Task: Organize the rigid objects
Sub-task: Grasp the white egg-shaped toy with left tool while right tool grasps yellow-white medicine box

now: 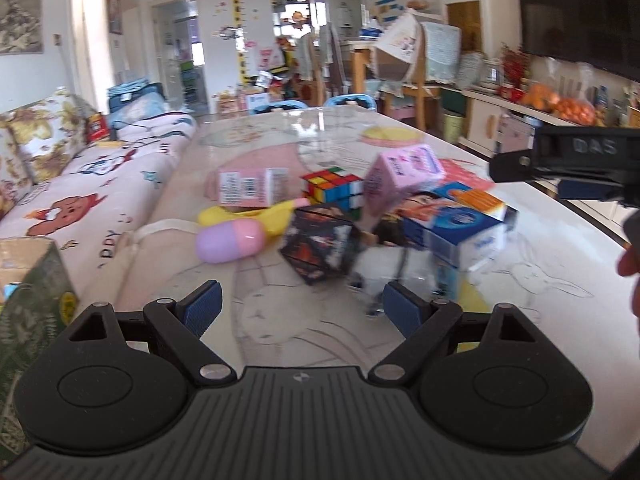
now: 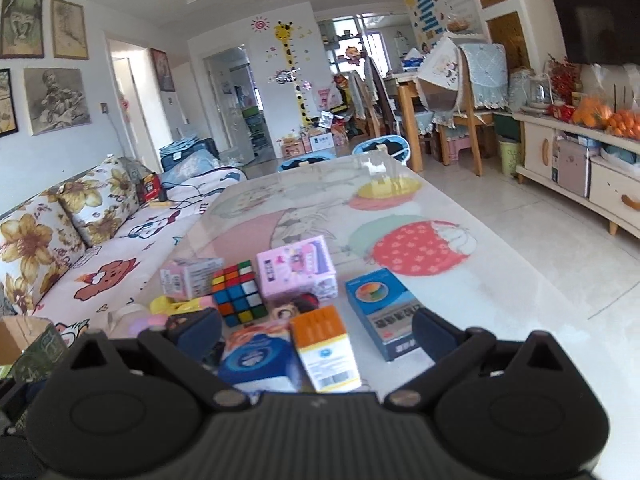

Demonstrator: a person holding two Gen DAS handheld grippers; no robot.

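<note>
Claws first: left claw (image 1: pixel 301 308) has its blue pads (image 1: pixel 202 306) spread wide with nothing between them, hovering low over the tabletop (image 1: pixel 540 240) just short of the pile. Right claw (image 2: pixel 316 330) is also spread apart and empty, sitting above the near end of the same pile; in the left wrist view you can see its black body off at the right edge.

Right in front of the left claw there's a dark picture cube (image 1: pixel 318 242), tilted on a corner, and beside it a blue and white box (image 1: pixel 460 232) with an orange-topped box (image 2: pixel 324 350) leaning against it. That part of the left view is pretty blurry, so the small stuff under them is hard to make out. Left of the cube sits a pink and purple capsule toy (image 1: pixel 232 240) touching a yellow plastic toy (image 1: pixel 244 214). Behind those: a pink carton (image 1: pixel 250 186) lying on its side, a Rubik's cube (image 2: pixel 239 294) in the middle, and a taller pink box (image 2: pixel 296 268) just right of it. A flat blue box (image 2: pixel 382 312) lies a bit apart on the right side, close to the right claw's finger.

Everything's bunched at the near end of the tabletop. A sofa (image 2: pixel 100 248) with flowery cushions runs along the left side.
</note>
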